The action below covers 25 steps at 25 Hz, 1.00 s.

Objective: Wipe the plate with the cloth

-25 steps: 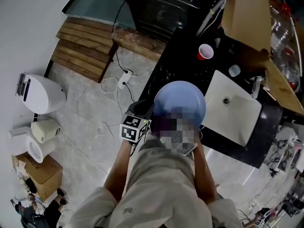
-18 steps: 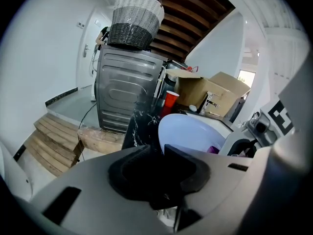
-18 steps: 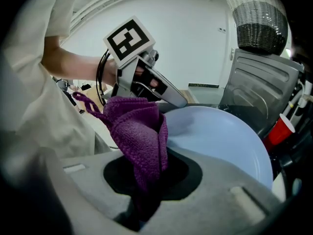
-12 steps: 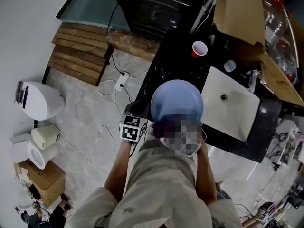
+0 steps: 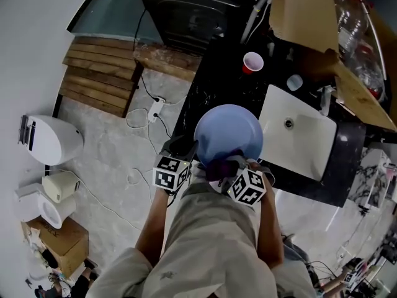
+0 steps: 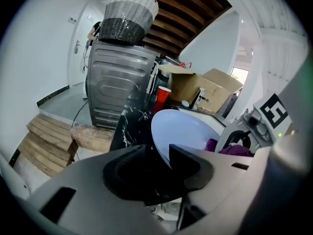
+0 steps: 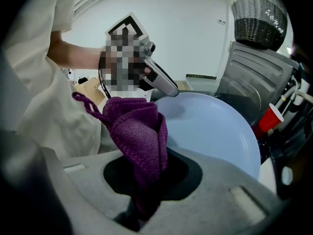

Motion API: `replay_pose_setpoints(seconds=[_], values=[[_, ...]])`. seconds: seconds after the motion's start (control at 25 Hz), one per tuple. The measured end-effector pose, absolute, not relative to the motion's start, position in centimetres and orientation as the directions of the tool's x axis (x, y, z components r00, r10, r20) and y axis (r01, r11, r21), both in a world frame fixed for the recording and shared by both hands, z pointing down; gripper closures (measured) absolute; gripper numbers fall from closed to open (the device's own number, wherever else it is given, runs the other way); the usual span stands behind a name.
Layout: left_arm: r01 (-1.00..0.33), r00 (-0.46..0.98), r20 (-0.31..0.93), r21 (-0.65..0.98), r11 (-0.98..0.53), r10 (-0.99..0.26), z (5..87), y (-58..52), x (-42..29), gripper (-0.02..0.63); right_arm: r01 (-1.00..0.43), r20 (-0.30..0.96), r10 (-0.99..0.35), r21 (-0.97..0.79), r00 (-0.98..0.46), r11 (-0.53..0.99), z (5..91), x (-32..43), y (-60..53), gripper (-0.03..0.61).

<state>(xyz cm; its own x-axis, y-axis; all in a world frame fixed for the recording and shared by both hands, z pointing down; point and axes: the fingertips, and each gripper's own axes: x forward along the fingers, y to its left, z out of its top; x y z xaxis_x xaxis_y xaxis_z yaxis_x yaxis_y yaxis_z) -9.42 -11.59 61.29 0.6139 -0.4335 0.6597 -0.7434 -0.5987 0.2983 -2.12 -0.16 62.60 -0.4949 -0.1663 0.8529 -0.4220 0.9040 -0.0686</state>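
It looks like a home utility room: a washing machine (image 6: 117,84) with a wicker basket (image 6: 128,13) on top stands beside a black counter (image 5: 214,89) with a white sink (image 5: 298,138).

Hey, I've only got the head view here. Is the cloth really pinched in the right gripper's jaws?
Observer: Yes. The right gripper is shut on the cloth, which bunches up out of the jaws.
Operator: And how is the plate held?
Observer: By its rim. The left gripper has it between its jaws; they have just been opening, yet both touch it.
Operator: What's on the machine?
Observer: A woven basket stands on top.
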Motion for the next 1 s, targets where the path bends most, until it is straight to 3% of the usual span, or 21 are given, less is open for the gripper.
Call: replay_pose_setpoints(seconds=[0.6, 1.0], values=[[-0.75, 0.596, 0.688, 0.294, -0.592, -0.413, 62.2, -11.6, -8.8, 0.462, -0.454, 0.89, -0.163, -0.054, -0.426, 0.89, 63.1, 0.9, -0.4, 0.517], [-0.74, 0.608, 0.686, 0.306, -0.599, -0.4, 62.3, -11.1, -8.2, 0.462, -0.538, 0.898, -0.25, 0.018, -0.362, 0.843, 63.3, 3.7, -2.6, 0.517]])
